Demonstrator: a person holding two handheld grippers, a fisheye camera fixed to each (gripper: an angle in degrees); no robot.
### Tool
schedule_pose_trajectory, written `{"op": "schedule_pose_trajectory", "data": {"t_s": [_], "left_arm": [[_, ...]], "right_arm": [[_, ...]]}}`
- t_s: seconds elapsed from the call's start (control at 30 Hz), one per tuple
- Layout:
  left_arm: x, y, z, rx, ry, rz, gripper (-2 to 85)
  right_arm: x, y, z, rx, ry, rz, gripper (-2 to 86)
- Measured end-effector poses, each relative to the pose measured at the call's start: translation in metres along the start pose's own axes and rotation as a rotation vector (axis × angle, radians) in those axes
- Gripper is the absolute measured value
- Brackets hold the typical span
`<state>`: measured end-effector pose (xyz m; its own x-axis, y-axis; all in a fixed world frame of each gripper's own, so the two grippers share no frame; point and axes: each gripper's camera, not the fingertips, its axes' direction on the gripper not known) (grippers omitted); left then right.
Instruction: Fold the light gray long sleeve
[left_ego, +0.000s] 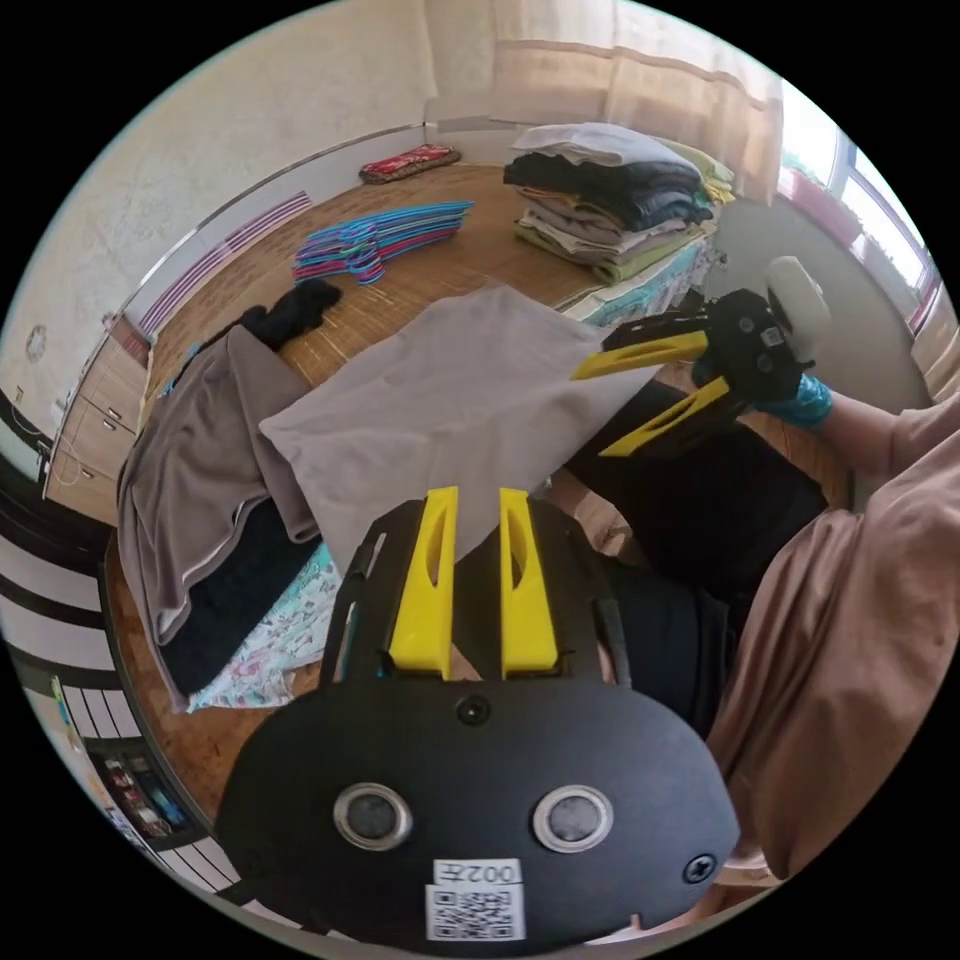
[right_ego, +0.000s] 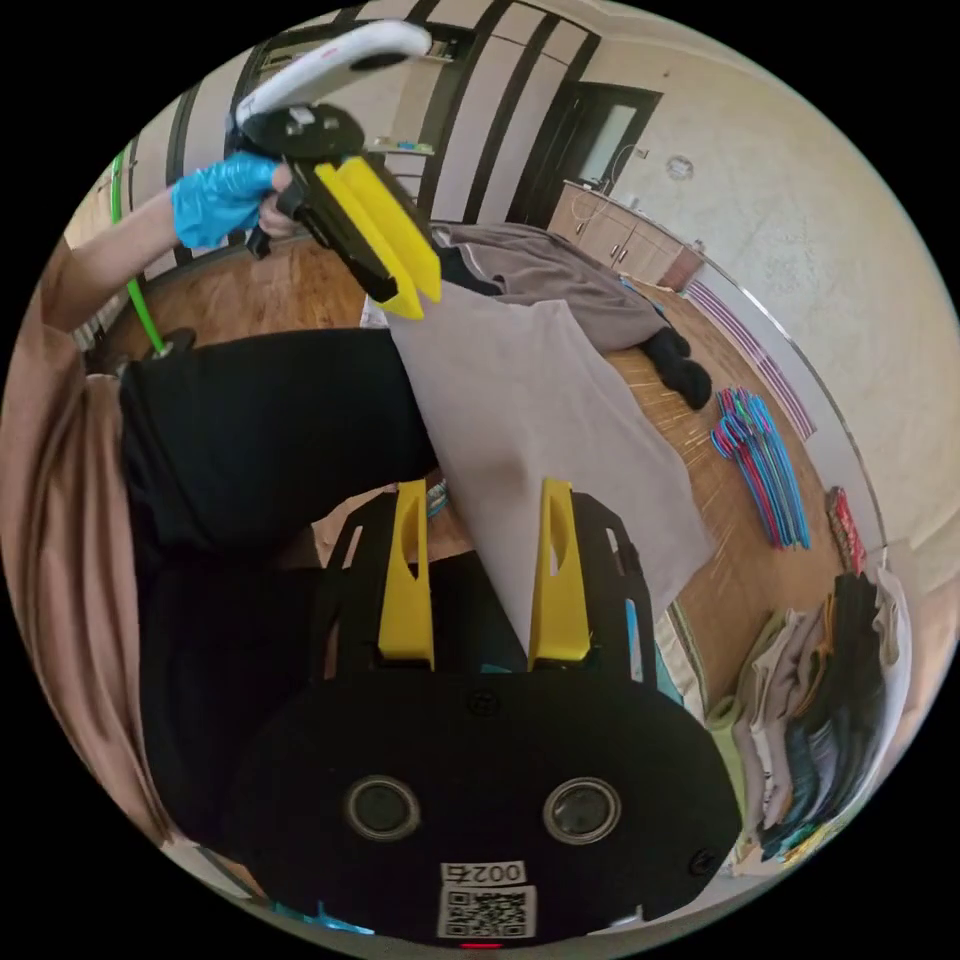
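The left gripper (left_ego: 472, 500) pinches a near corner of the light gray long sleeve (left_ego: 450, 400). The right gripper (right_ego: 482, 492) is apart, maybe touching it. Far behind: hangers (left_ego: 375, 240), folded clothes (left_ego: 615, 200).

The near corner of the light gray long sleeve (left_ego: 450, 400) ran down behind the left gripper (left_ego: 472, 505), so its hem there could not be seen. In the right gripper view the cloth's edge passed between the right gripper's (right_ego: 482, 500) jaws, contact unclear. The dark garment (left_ego: 235, 590) lay half buried under a brown one (left_ego: 190, 470). The folded stack (right_ego: 830, 690) was cut off by the picture's edge.
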<state>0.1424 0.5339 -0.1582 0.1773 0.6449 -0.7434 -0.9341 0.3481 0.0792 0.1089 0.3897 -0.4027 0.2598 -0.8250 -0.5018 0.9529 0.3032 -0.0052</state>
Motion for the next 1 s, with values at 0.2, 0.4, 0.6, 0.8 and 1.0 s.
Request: {"op": "schedule_pose_trajectory", "data": {"t_s": [0.2, 0.4, 0.6, 0.8, 1.0], "left_arm": [[0.031, -0.025, -0.002, 0.029, -0.035, 0.037, 5.9], [0.056, -0.041, 0.002, 0.018, -0.056, 0.072, 9.0], [0.085, -0.057, 0.021, 0.006, -0.125, 0.149, 13.9], [0.107, -0.078, 0.056, -0.086, -0.257, 0.169, 15.5], [0.107, -0.091, 0.066, -0.130, -0.354, 0.059, 11.4]], "right_arm": [[-0.055, -0.034, 0.079, -0.134, 0.167, -0.088, 16.8], [-0.069, -0.045, 0.122, -0.183, 0.257, -0.054, 12.8], [-0.072, -0.056, 0.130, -0.119, 0.302, -0.014, 6.9], [-0.042, -0.086, 0.128, -0.087, 0.268, 0.048, 5.8], [-0.004, -0.109, 0.130, -0.060, 0.224, 0.121, 6.0]]}}
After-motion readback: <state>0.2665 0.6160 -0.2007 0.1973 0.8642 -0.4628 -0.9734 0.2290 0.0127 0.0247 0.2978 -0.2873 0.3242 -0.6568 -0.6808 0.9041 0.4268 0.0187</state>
